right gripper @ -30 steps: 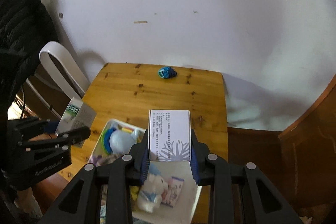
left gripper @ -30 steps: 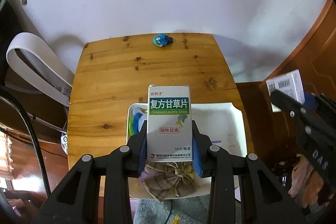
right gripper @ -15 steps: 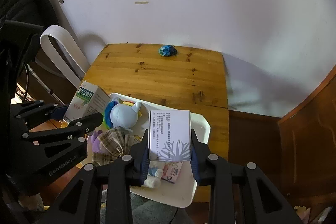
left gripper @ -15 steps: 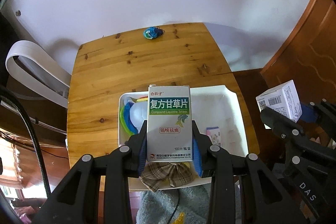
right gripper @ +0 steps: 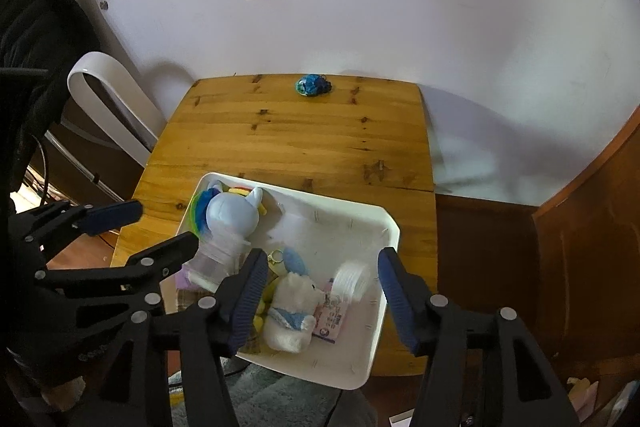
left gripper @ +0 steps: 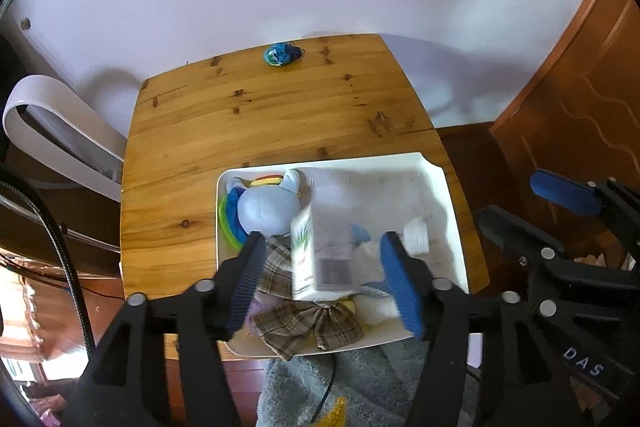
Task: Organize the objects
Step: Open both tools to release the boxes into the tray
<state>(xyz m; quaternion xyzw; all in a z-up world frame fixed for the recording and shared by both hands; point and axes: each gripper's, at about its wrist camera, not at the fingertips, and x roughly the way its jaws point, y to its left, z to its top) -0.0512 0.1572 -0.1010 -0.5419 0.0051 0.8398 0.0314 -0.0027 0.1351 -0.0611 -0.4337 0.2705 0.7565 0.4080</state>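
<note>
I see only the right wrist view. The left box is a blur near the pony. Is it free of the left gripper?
Observer: Yes. In the left wrist view the left gripper is open, and the box is apart from both fingers, over the tray.
Operator: What is under it?
Observer: A plaid cloth at the tray's near edge. The box is blurred, so I cannot tell whether it rests there.

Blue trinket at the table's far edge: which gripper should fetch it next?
Right, narrowly: both the left gripper and right gripper are open, but the blue trinket lies nearer straight ahead of the right one.
</note>
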